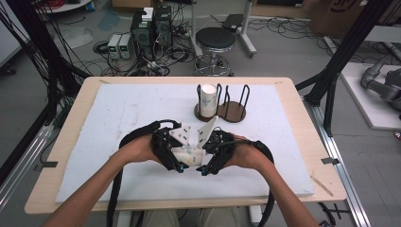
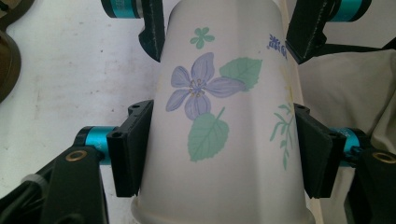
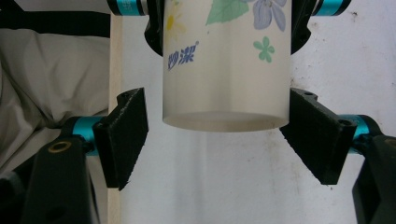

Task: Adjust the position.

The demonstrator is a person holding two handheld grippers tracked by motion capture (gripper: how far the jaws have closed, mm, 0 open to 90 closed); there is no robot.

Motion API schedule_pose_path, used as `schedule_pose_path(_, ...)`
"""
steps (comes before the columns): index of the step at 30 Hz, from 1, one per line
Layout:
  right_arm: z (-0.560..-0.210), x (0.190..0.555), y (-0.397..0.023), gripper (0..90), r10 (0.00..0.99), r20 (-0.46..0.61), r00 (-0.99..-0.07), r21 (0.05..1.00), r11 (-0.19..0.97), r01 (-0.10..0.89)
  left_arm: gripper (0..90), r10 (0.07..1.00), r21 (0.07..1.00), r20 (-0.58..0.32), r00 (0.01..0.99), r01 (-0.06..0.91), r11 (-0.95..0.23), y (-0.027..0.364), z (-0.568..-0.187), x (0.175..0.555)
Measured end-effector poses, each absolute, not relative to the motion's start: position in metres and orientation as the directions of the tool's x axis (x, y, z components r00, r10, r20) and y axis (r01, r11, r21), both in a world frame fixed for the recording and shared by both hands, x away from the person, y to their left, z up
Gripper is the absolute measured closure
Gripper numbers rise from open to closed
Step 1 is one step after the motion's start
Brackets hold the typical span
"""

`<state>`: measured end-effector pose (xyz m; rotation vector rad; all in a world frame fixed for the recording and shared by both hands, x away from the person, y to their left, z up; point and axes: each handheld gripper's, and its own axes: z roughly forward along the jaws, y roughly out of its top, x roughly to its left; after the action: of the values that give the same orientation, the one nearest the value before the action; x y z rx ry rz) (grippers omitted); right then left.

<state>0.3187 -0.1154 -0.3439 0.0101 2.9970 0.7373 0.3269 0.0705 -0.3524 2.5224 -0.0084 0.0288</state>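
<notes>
Lying level between both grippers, paper cup; base rightward

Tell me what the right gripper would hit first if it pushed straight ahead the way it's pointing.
The paper cup. Its narrow end sits between the right gripper jaws, so it would slide further along it, then likely meet the left gripper holding the far end.

A pale wooden counter carries a white foam sheet. Beyond it, on the grey floor, stand a black round stool, computer towers amid tangled cables, and black frame posts.
</notes>
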Motion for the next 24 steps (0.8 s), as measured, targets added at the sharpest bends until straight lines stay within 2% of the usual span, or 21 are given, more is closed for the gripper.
schedule_pose_path(3,-0.3454,0.3186,-0.1136,26.0,0.017,-0.049,-0.999,0.469,0.883,-0.008,29.6,-0.003,0.572,0.025,1.0,-0.017,-0.82,0.0694,-0.3535,0.3271)
schedule_pose_path(5,-0.346,0.3182,-0.1124,34.9,0.021,-0.066,-0.998,0.459,0.888,-0.011,29.6,-0.012,0.568,0.019,1.0,-0.02,-0.823,0.0687,-0.3543,0.3261)
schedule_pose_path(6,-0.3457,0.3183,-0.1123,35.8,0.024,-0.068,-0.997,0.453,0.892,-0.01,29.6,-0.016,0.564,0.023,1.0,-0.026,-0.825,0.0685,-0.3544,0.3265)
schedule_pose_path(17,-0.3453,0.3185,-0.1133,37.6,0.02,-0.059,-0.998,0.446,0.895,-0.009,28.8,-0.01,0.575,-0.011,1.0,-0.002,-0.818,0.0686,-0.357,0.3262)
schedule_pose_path(19,-0.3462,0.3177,-0.1126,37.6,0.009,-0.047,-0.999,0.445,0.896,-0.013,23.6,-0.004,0.57,-0.048,0.999,0.024,-0.821,0.0686,-0.3578,0.3271)
schedule_pose_path(21,-0.3469,0.3173,-0.112,37.6,0.009,-0.05,-0.999,0.437,0.899,-0.014,12.4,0.007,0.59,-0.051,0.999,0.036,-0.806,0.0697,-0.3565,0.3278)
schedule_pose_path(24,-0.3476,0.3181,-0.1132,37.6,0.009,-0.048,-0.999,0.441,0.897,-0.013,10.0,0.01,0.637,-0.064,0.998,0.048,-0.77,0.0743,-0.3511,0.3288)
